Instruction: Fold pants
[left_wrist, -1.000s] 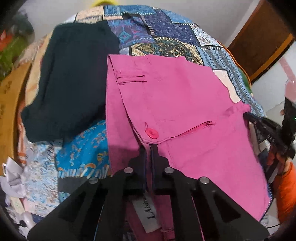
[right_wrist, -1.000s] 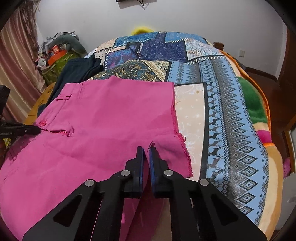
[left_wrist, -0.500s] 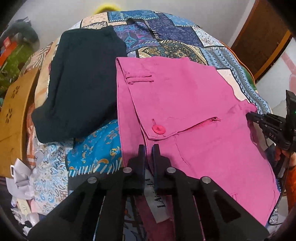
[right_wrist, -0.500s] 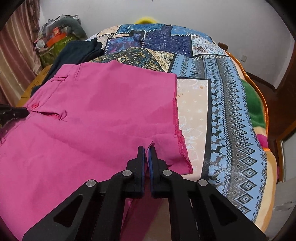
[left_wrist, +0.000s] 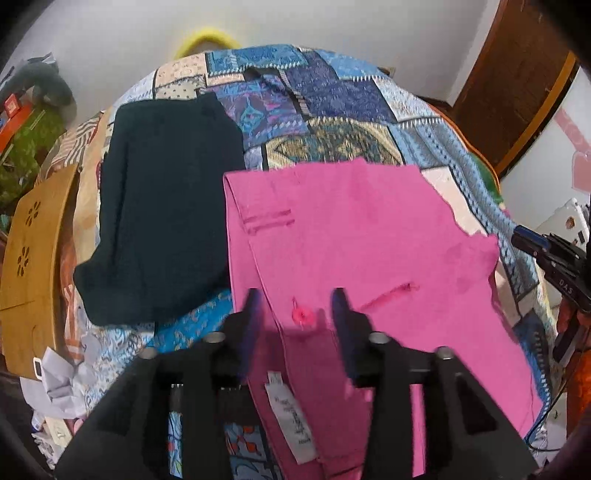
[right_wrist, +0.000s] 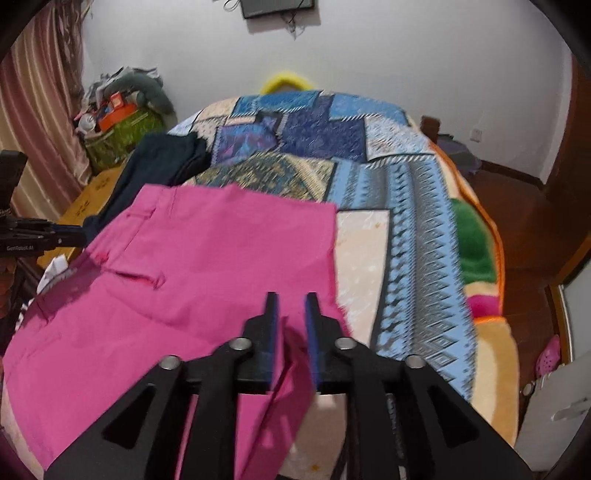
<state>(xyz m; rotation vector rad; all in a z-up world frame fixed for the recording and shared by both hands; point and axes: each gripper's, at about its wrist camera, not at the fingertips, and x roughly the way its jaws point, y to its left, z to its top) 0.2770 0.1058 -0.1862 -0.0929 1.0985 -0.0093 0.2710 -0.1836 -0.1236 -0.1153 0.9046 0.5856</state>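
Pink pants (left_wrist: 362, 236) lie flat on bed quilt (right_wrist: 406, 206); soft, light, floppy, so grab at waistband/hem edges. Left gripper (left_wrist: 297, 314) & right gripper (right_wrist: 291, 314) both spread, holding nothing.

The print on the white label (left_wrist: 293, 424) sewn inside the pink pants (left_wrist: 354, 243) is too blurred to read. The pants' near end runs behind the left gripper (left_wrist: 295, 314) and off the bottom edge. The dark garment (right_wrist: 155, 173) is partly hidden behind the pants' waistband in the right wrist view.
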